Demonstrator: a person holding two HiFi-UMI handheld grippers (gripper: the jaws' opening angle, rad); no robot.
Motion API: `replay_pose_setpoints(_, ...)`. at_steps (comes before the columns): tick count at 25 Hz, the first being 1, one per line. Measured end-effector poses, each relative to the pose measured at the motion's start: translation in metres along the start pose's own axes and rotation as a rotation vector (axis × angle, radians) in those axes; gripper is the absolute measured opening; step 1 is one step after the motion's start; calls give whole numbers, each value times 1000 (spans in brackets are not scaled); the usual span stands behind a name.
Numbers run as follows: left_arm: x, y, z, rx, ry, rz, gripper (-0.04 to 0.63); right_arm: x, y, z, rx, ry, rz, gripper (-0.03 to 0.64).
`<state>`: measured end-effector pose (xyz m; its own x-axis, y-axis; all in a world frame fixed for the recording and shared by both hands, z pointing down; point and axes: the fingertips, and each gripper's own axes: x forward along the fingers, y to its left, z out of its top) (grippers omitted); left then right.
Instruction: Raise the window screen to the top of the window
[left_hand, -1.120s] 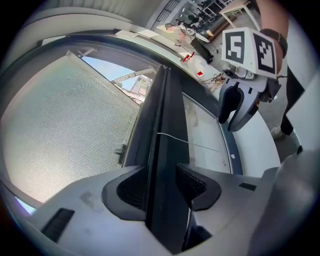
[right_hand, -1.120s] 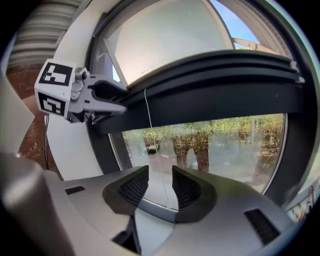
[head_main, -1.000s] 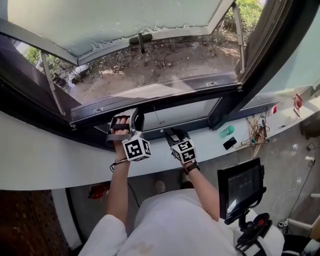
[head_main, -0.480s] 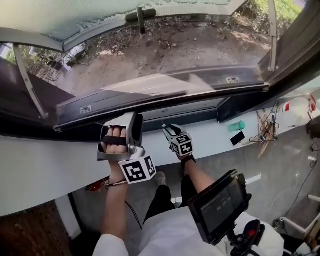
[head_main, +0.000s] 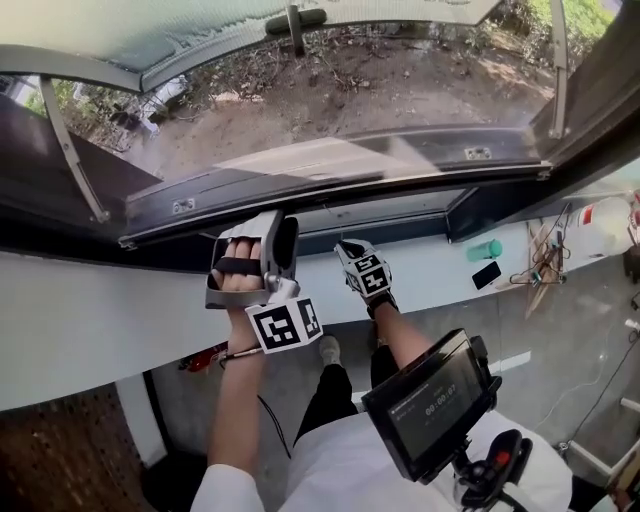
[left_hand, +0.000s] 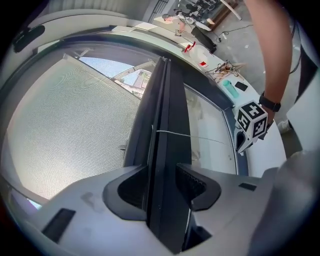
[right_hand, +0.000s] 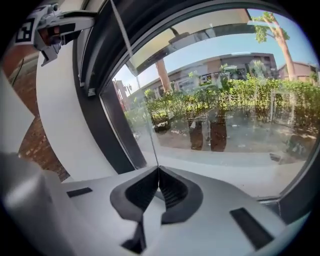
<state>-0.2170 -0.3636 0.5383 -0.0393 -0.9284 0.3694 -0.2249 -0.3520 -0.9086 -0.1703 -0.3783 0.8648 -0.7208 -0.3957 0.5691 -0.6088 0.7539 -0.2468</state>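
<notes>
Screen rail (left_hand: 163, 107) — clamped between left tongs (left_hand: 161, 171).

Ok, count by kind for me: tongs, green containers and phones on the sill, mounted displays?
Tongs: 2 (left tongs shut on the screen bar; right tongs just closed on the cord)
Green container: 1
Phone: 1
Mounted display: 1
Total: 5

Bright daylight pouring in through the window (head_main: 120, 40), sunlit ground (head_main: 380, 90) outside, dark frame (head_main: 70, 215) in shadow, indoor floor (head_main: 570, 300) dimmer, head view sharp, both gripper views fisheye, straight lines bowed, corners black, close foreground soft.
</notes>
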Motion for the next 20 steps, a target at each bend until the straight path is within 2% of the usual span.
replay_pose_setpoints(4, 1, 0, 2, -19, -9, -4, 156, -20, 16, -14, -17, 53, 42, 3)
replay_pose_setpoints(6, -2, -2, 2, -66, -9, -15, 156, -39, 32, -36, 0, 88, 50, 3)
replay_pose_setpoints(8, -4, -4, 0, -106, -3, -22, 156, -61, 48, -55, 83, 78, 54, 3)
replay_pose_setpoints(10, -3, -4, 1, -116, 10, -17, 156, -83, 61, -66, 191, 55, 33, 3)
replay_pose_setpoints(12, -4, -3, 4, -126, 14, -13, 156, -100, 75, -73, 253, 48, 10, 3)
replay_pose_setpoints(15, -3, 0, 5, -137, -1, -5, 156, -105, 93, -75, 235, 84, 22, 3)
replay_pose_setpoints(18, -3, 6, 3, -150, -47, 8, 156, -102, 87, -70, 200, 132, 0, 3)
replay_pose_setpoints(20, -3, 4, 3, -169, -42, 17, 158, -107, 83, -72, 141, 146, -1, 3)
